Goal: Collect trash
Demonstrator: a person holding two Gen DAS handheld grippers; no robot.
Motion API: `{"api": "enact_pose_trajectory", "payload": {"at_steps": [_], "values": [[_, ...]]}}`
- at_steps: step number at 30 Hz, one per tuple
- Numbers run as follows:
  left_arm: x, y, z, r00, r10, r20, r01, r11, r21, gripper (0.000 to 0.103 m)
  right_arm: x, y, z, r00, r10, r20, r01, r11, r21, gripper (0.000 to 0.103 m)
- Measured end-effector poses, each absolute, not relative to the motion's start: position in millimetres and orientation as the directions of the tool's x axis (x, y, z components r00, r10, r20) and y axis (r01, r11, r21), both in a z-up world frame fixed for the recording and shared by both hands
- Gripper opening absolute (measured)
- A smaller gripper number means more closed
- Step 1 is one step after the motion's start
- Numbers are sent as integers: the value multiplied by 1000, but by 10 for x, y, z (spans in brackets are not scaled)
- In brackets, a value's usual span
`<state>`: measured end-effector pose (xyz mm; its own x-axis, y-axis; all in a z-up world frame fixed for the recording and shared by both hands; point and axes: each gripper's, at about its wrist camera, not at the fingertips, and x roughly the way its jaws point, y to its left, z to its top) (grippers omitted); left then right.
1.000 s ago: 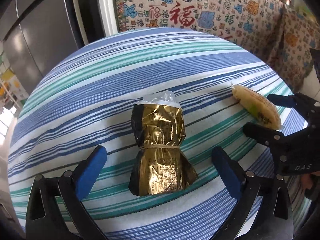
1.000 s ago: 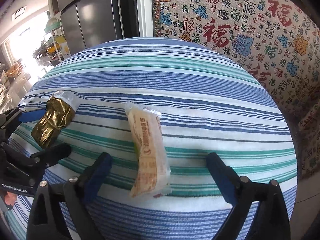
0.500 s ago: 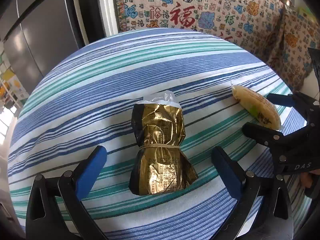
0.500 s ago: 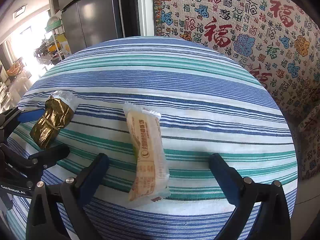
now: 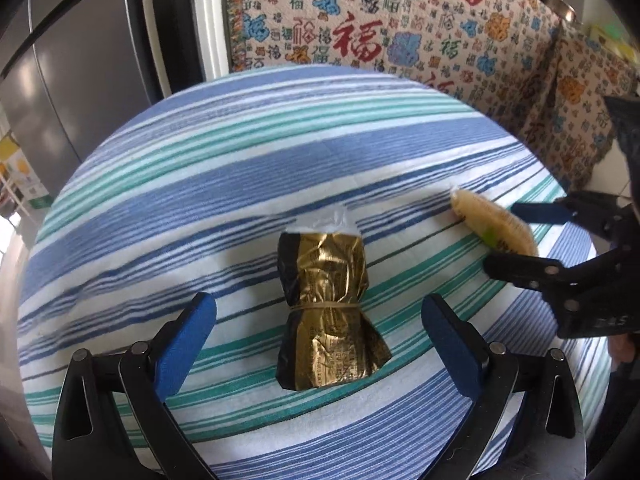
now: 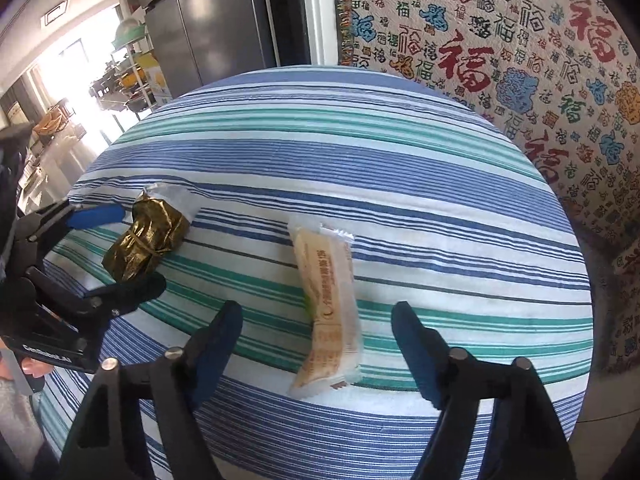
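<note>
Left wrist view: the left gripper (image 5: 320, 354) hangs over the striped tablecloth (image 5: 248, 168) with its blue pads spread wide around the gold foil packet (image 5: 326, 312), touching neither side of it. At three o'clock the pale snack wrapper (image 5: 494, 224) lies between the fingers of the right gripper (image 5: 510, 240). Right wrist view shows those jaws closing, each pad apart from the wrapper, which lies lengthwise between them, with the foil packet at nine o'clock.
</note>
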<state>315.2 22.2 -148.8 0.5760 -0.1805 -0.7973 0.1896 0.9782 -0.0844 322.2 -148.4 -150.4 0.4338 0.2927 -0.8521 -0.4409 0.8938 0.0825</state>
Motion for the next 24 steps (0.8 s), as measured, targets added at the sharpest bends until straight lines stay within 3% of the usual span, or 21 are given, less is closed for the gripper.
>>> {"api": "enact_pose_trajectory", "payload": {"at_steps": [1, 2, 4, 14, 24], "values": [[3141, 212, -1460, 583, -180, -793, 197, 977, -77, 82, 3233, -1474, -1529, 419, 298, -858, -446, 890, 92, 29], [3138, 198, -1446, 580, -185, -794, 208, 975, -75, 55, 3237, -1464, -1546, 409, 300, -862, -444, 890, 99, 19], [3133, 182, -1431, 568, -215, -794, 231, 968, -97, 29, 3219, -1490, -1506, 421, 304, -854, -432, 896, 106, 20], [2933, 33, -1081, 611, -342, -714, 292, 936, -199, 27, 2882, -2027, -1002, 526, 300, -796, -355, 928, 115, 19], [2645, -1244, -470, 555, -534, -638, 512, 824, -244, 27, 2552, -3359, -667, 623, 164, -765, -101, 987, 129, 19]]}}
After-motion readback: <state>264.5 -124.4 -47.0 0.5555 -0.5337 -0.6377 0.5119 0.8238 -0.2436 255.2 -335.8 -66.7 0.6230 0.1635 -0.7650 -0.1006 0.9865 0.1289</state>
